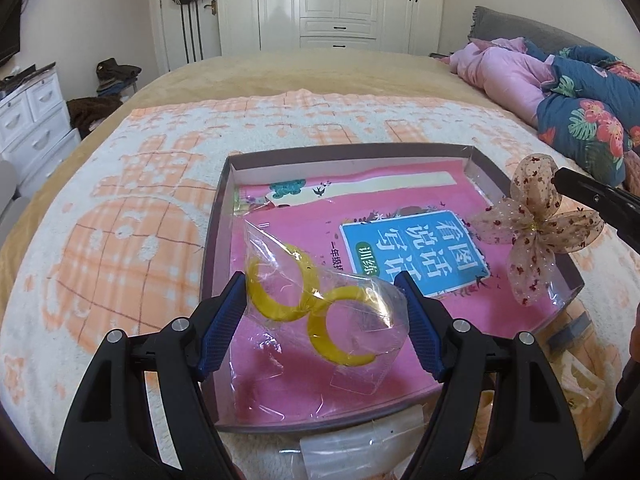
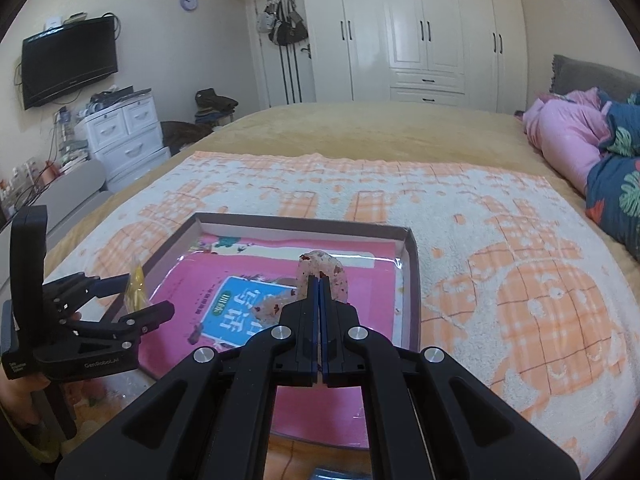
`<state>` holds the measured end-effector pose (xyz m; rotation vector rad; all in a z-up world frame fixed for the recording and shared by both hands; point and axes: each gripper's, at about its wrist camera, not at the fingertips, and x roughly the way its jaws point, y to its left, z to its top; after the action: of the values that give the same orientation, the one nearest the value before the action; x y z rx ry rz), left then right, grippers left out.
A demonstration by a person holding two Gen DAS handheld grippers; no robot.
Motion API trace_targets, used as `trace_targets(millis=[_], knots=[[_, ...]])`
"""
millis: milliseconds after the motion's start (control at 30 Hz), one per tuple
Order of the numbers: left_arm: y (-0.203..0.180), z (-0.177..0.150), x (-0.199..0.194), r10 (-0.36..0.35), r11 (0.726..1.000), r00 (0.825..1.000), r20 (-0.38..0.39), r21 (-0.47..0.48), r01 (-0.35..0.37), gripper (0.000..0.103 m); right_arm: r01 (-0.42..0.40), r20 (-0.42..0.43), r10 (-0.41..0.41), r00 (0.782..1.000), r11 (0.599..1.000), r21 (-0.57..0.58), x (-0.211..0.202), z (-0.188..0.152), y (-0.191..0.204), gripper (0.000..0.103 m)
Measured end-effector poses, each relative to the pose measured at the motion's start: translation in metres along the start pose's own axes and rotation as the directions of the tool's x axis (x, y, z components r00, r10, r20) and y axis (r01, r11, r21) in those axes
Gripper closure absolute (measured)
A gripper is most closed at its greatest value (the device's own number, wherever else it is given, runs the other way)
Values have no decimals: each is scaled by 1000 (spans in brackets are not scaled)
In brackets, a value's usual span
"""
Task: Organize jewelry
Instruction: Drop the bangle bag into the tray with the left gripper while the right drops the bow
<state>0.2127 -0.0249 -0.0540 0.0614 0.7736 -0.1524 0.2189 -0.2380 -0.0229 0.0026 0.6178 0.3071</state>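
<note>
My left gripper (image 1: pixel 320 280) is shut on a clear plastic bag (image 1: pixel 352 320) with two yellow open rings (image 1: pixel 276 304) inside, and holds it over the near left part of a shallow box (image 1: pixel 216 248). A pink book (image 1: pixel 412 248) lies under clear film in the box. My right gripper (image 2: pixel 319 278) is shut on a sheer beige fabric flower with red specks (image 2: pixel 320 266), above the box's right side (image 2: pixel 412 280). The flower (image 1: pixel 536 232) also hangs at the right in the left wrist view. In the right wrist view the left gripper (image 2: pixel 148 294) shows at the left with the bag (image 2: pixel 136 284).
The box rests on an orange and white towel (image 1: pixel 140 208) spread over a tan bed. Folded pink and floral bedding (image 1: pixel 560 92) lies at the far right. Loose clear packaging (image 1: pixel 360 452) sits at the box's near edge. White drawers (image 2: pixel 124 136) stand left of the bed.
</note>
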Motion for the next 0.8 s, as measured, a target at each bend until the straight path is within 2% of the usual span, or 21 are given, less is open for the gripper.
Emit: trace_targets(millis=[200, 267, 500, 633, 700, 767, 800], knots=[[-4, -4, 10, -9, 1000, 1000, -16, 3, 9, 37, 36, -21, -36, 999, 999, 0, 14, -8, -8, 102], [-4, -5, 10, -19, 1000, 1000, -21, -5, 19, 33, 42, -39, -42, 998, 999, 10, 21, -12, -10, 102], [2, -3, 5, -44, 998, 999, 6, -33, 45, 25, 89, -75, -88, 993, 996, 6, 34, -21, -15, 102], [3, 0, -3, -44, 998, 998, 41, -35, 45, 24, 101, -79, -99, 992, 995, 23, 34, -25, -21, 101], [4, 0, -6, -48, 998, 997, 53, -37, 50, 24, 112, -77, -109, 991, 993, 33, 33, -26, -23, 96], [6, 0, -9, -39, 998, 997, 63, -37, 41, 23, 122, -66, -120, 991, 992, 34, 31, -26, -25, 79], [6, 0, -11, -41, 998, 997, 69, -39, 44, 22, 125, -62, -122, 991, 991, 39, 29, -26, -26, 75]])
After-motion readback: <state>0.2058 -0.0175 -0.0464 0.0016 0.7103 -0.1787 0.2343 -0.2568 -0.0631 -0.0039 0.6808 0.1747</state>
